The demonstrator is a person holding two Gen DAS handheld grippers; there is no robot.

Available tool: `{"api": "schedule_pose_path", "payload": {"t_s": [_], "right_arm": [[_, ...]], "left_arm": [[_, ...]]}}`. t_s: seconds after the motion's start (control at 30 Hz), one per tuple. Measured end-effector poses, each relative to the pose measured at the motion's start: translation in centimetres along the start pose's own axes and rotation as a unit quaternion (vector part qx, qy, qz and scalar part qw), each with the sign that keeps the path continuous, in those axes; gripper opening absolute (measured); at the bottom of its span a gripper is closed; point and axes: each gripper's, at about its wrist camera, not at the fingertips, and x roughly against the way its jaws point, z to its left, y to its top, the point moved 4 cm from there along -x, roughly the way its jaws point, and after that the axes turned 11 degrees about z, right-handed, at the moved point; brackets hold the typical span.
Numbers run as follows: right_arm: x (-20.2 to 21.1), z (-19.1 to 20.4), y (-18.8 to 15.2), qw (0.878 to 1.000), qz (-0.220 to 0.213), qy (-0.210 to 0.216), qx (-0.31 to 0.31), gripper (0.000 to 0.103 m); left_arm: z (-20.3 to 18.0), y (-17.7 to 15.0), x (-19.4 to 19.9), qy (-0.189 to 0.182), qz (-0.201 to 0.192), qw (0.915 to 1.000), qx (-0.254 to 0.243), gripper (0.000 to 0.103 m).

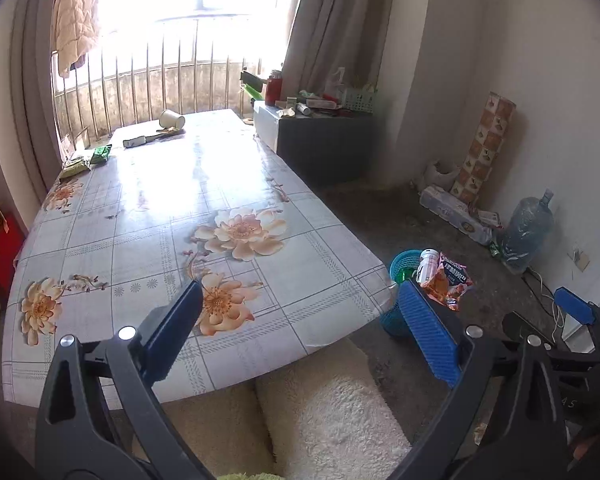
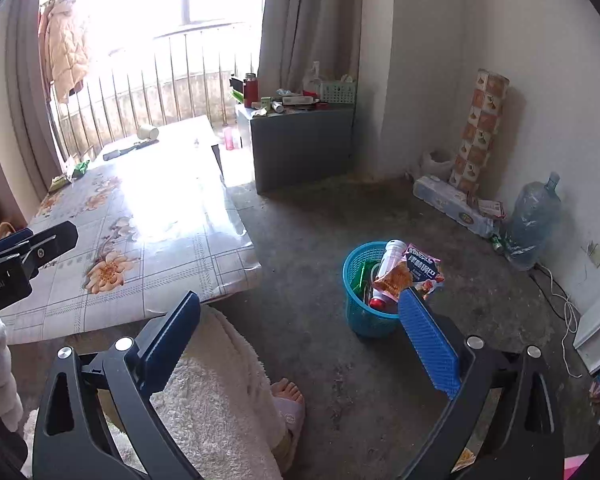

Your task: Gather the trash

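Our left gripper [image 1: 300,312] has its fingers spread wide with nothing between them; one blue pad [image 1: 428,332] shows its ribbed face, and the gap frames the near corner of the table [image 1: 148,240] with its flowered cloth. Our right gripper [image 2: 300,332] is likewise released and empty, fingers parted over bare concrete floor [image 2: 340,220].

Outward from the right fingers, at about one o'clock and just past the blue pad, stands the blue basket [image 2: 364,312] on the floor — it already holds a white bottle [image 2: 392,256] and an orange snack bag [image 2: 412,272] that sticks up over the rim, with something green beside them. In the left view the same basket sits at about three o'clock, just off the table's corner.

At the far end of the table, toward eleven o'clock, more trash lies — a tipped paper cup [image 1: 172,119], a dark flat thing we cannot identify, and green packets [image 1: 88,160] near the edge.

Below the grippers we see fluffy white trousers [image 2: 220,392] and a foot in a slipper [image 2: 288,400].
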Motion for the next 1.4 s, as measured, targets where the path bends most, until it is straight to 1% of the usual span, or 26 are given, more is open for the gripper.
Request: {"api": "schedule_pose_path", "payload": {"t_s": [0.07,0.13,0.33,0.43,0.6,0.7,0.87,1.4], "right_arm": [[0.0,0.1,0.0,1.000,-0.001,0.002,0.001,0.096],[0.0,0.2,0.0,1.000,-0.002,0.004,0.001,0.096],[-0.4,0.3,-0.2,1.000,0.001,0.008,0.000,0.096],[-0.6,0.3,-0.4,1.000,0.003,0.007,0.001,0.096],[-0.8,0.1,-0.3,1.000,0.003,0.002,0.001,0.096],[-1.0,-0.2,-0.4,1.000,0.006,-0.004,-0.002,0.096],[-1.1,-0.7,-0.6,1.000,0.006,-0.005,-0.008,0.096],[-1.0,-0.9,-0.6,1.000,0.004,-0.005,-0.010,0.096]], "left_arm": [[-0.1,0.0,-0.3,0.008,0.002,1.0000,0.001,0.094],[-0.3,-0.1,-0.8,0.018,0.016,0.9997,0.004,0.094],[-0.4,-0.7,-2.2,0.026,0.050,0.9981,0.025,0.094],[-0.6,-0.9,-2.6,0.027,0.060,0.9975,0.027,0.094],[-0.8,-1.0,-2.7,0.032,0.063,0.9969,0.034,0.094],[-0.9,-1.0,-2.7,0.028,0.070,0.9963,0.041,0.094],[-1.6,-1.1,-2.6,0.032,0.069,0.9965,0.032,0.094],[-1.9,-1.7,-2.9,0.037,0.082,0.9951,0.041,0.094]]}}
